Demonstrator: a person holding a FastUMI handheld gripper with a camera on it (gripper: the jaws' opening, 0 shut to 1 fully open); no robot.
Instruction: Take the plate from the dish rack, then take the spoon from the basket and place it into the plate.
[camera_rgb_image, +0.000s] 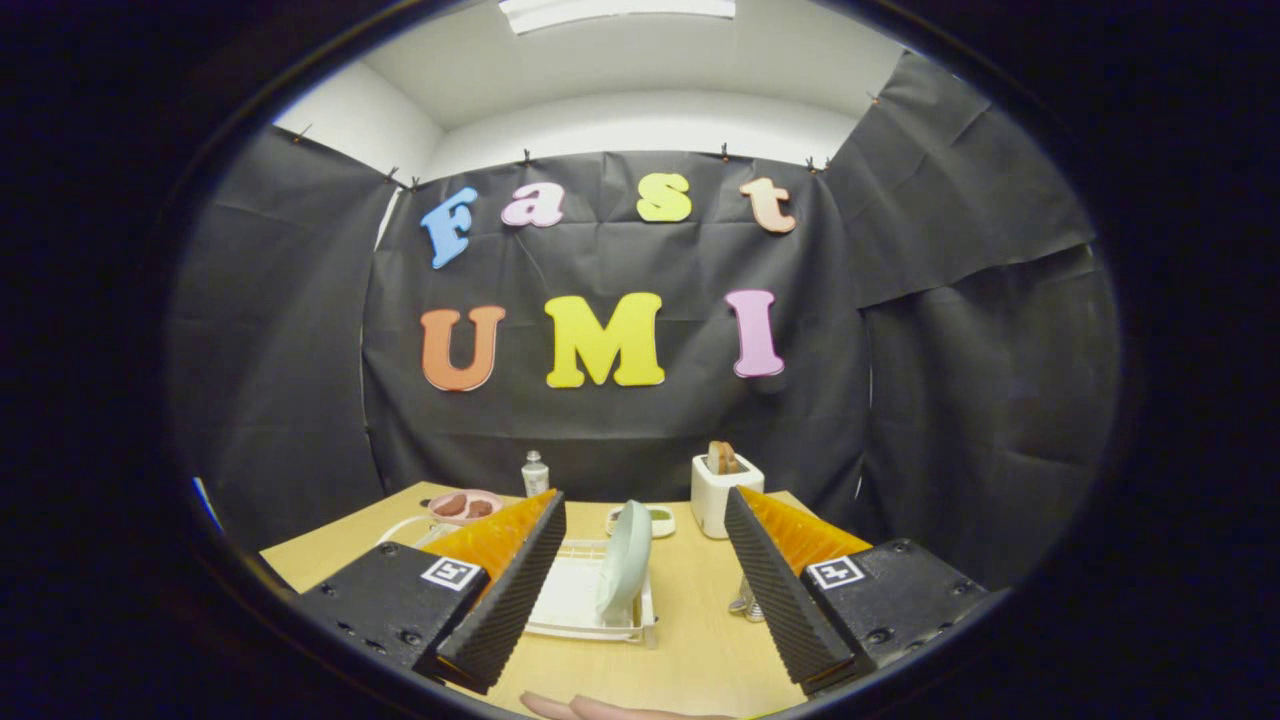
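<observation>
The gripper (640, 560) is held with fingers wide apart and empty. The plate (626, 568) is seen upright on edge in the dish rack (575, 600), just ahead between the fingers. The plate's rim should be straddled squarely before closing

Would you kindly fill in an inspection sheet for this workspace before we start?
Surface: light wooden table, mostly bare ahead of the fingers.
Job's things: pale green plate upright on edge in white dish rack; metal spoon ends partly hidden behind one finger; basket not made out.
Clutter: white toaster with bread; pink bowl; small clear bottle; small dish behind the plate.
Grippers: gripper open, holding nothing, short of the plate.
Cables: nothing seen.
Surroundings: black cloth walls; a person's fingertips at the table's near edge.
</observation>
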